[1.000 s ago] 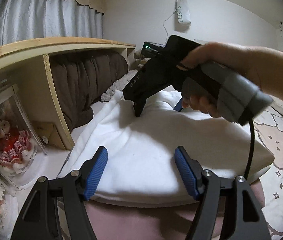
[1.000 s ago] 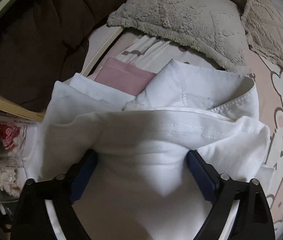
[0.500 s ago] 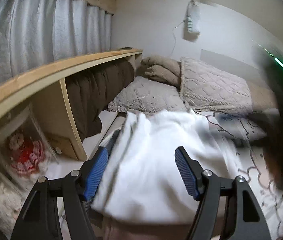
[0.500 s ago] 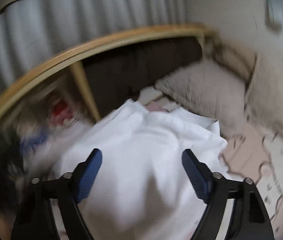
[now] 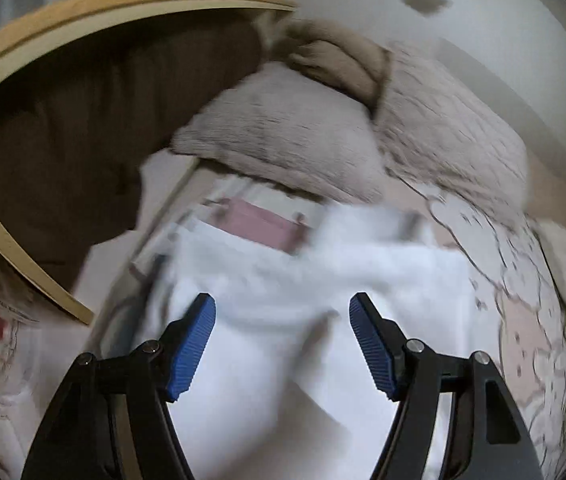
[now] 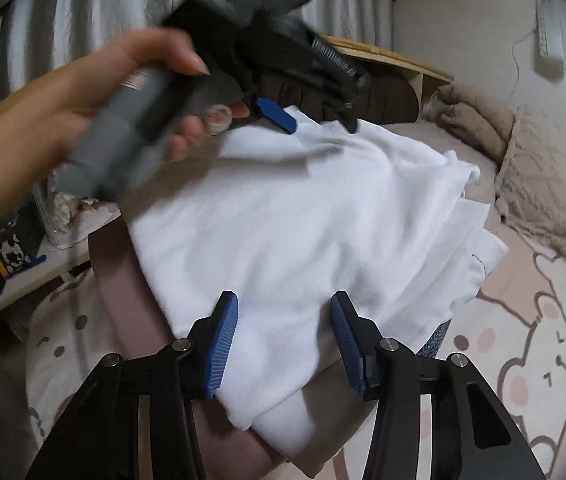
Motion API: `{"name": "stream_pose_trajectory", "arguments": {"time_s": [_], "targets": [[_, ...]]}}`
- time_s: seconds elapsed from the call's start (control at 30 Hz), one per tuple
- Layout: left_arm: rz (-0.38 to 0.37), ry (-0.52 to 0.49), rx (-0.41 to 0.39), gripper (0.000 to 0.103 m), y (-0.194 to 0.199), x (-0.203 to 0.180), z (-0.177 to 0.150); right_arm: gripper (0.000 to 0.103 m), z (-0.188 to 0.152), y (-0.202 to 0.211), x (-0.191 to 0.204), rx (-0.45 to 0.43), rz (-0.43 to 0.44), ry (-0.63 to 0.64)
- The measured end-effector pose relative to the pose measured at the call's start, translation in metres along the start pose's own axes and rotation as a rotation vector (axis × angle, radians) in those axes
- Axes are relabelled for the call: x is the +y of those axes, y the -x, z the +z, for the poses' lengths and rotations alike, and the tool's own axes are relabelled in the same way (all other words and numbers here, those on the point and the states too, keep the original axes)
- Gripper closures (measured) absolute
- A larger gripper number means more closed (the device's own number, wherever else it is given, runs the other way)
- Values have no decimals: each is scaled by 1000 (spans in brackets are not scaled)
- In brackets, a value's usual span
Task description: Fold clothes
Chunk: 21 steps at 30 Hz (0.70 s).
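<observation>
No text, brand or number can be read in either view. The label [image 6: 139, 79] on the grey handle of the left gripper [image 6: 319, 100] is blurred to a pale smear. The white item on the wall [image 6: 549, 34] shows dark marks too small to make out. The sheet [image 6: 543, 340] on the bed bears only cartoon bear drawings.

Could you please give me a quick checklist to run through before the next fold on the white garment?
1. Left hand-held gripper open, nothing pinched: ok.
2. Right hand-held gripper has just been closing; pads not yet pressing cloth: ok.
3. White garment lies flat: not ok, bunched at the far side.
4. Pink garment clear of the fold: cannot tell, partly covered.
5. Left-wrist view sharp: not ok, blurred.
</observation>
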<state>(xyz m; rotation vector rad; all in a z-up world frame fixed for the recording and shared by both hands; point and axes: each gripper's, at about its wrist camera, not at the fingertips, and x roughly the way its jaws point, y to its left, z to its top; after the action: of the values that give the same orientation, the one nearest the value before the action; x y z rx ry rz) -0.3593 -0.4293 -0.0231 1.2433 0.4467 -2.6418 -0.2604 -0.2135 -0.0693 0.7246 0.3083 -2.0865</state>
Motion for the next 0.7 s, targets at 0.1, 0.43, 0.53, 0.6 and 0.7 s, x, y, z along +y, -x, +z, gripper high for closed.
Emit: {"name": "stream_pose_trajectory", "arguments": {"time_s": [0.1,0.43,0.53,0.6,0.7], "targets": [[48,69,-31,34,-2,24,10,54,0,-1,-3,5,5,9],[-11,51,-195,33,97,33,-30,54,-2,49,-15,-112,43,-129],[-1,-11,-205,33,130,21,-70,54,-5,82,-20,-144,14,-181],[30,-71,-212,33,146,13,-100,53,-10,102,-24,-154,8,-218],[53,-146,-237,33,169,0,-155,29,-21,136,-28,-168,-35,-253]]}}
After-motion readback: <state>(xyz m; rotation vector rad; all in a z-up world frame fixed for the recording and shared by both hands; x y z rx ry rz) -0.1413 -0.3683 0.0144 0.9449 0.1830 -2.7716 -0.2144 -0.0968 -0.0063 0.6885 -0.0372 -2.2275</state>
